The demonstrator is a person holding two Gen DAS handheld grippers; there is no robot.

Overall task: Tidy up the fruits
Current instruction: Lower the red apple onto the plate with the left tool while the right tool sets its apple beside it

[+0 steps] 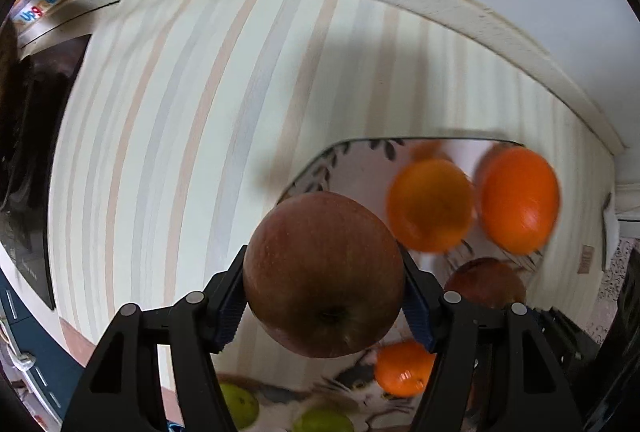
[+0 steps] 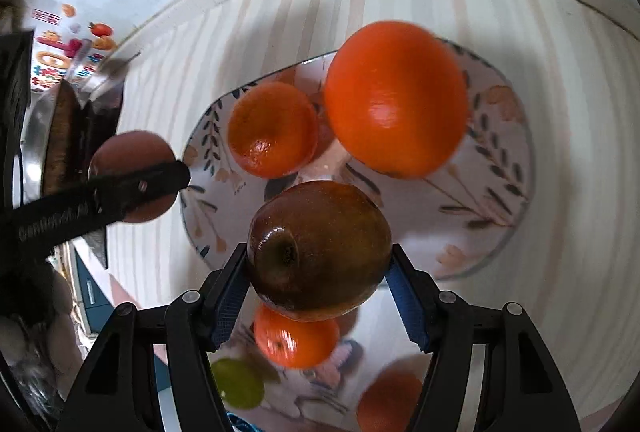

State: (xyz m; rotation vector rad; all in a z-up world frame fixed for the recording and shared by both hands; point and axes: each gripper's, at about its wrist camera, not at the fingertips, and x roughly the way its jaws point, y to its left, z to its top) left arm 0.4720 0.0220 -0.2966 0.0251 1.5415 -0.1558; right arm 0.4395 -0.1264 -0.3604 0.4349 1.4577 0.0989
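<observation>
An apple [image 1: 324, 274] is clamped in each gripper [image 1: 324, 296] [image 2: 318, 292] above the plate [image 2: 504, 192], where oranges [image 2: 396, 98] are seemingly gathered; sorting is unfinished.

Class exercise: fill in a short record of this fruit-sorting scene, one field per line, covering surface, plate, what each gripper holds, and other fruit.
surface: striped tablecloth
plate: floral plate with two oranges on it
left gripper: shut on a reddish apple
right gripper: shut on a dark apple
other fruit: small orange and green fruit below the grippers
</observation>
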